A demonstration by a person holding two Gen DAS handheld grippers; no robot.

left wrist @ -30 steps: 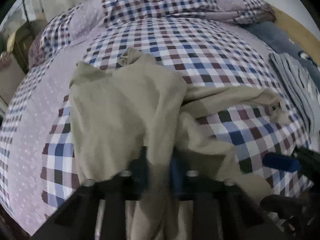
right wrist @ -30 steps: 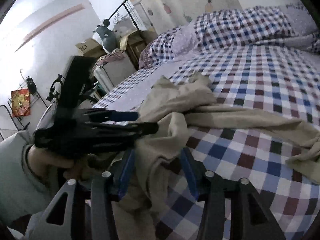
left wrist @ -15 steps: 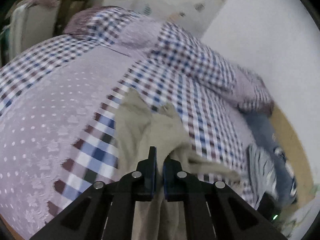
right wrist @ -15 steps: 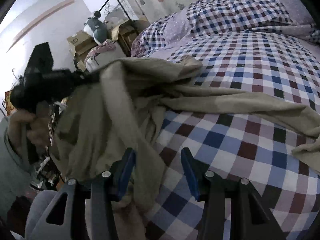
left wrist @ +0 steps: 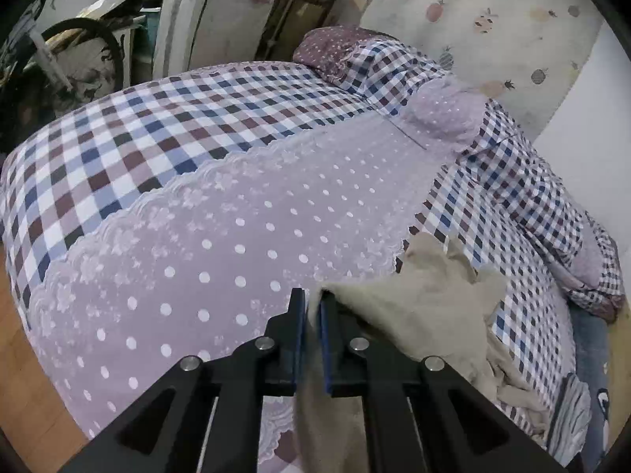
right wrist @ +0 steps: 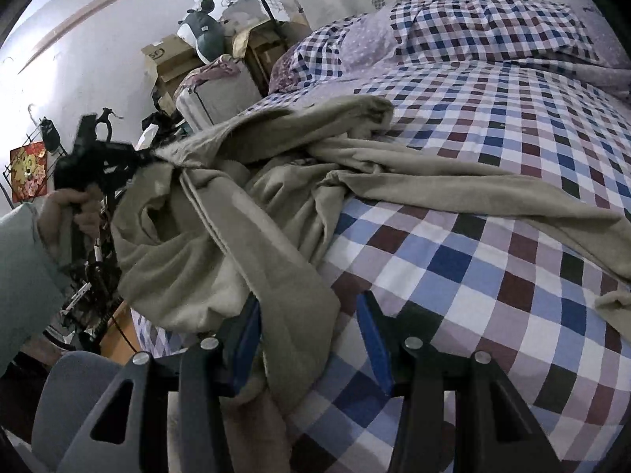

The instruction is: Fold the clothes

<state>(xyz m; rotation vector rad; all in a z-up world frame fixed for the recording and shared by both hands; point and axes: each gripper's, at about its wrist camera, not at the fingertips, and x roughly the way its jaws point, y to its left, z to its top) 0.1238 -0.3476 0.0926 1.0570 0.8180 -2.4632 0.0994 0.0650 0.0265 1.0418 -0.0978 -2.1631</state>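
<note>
Pinching a fold of one beige garment [left wrist: 430,315], the left gripper [left wrist: 312,307] has its two blue-padded fingers [left wrist: 298,335] drawn nearly together, with the cloth squeezed between them and hanging down below the fingers toward the bottom of the left wrist view. From that pinch the fabric spreads to the right and away, bunched over the checked part of the bed [left wrist: 236,213].

The right gripper [right wrist: 311,335] has its two fingers [right wrist: 372,339] spread apart. A hanging part of the same garment [right wrist: 252,205] drapes across the left finger and into the gap between them, but the right finger stands clear of the cloth, so nothing is clamped there.

In the right wrist view the left gripper [right wrist: 100,159] appears at the left, lifted off the bed's edge by the person's hand [right wrist: 67,207], with the cloth stretched from its tip. The garment sags from there toward the right gripper, and its remainder trails rightward, lying flat on the bed [right wrist: 493,260].

Farther out, two checked pillows [left wrist: 398,63] lie at the head of the bed. One striped piece of clothing [left wrist: 570,418] lies at the bed's far right edge in the left wrist view. A pineapple-print curtain [left wrist: 485,12] hangs behind the pillows, and several cardboard boxes [right wrist: 169,59] are stacked beside the bed.
</note>
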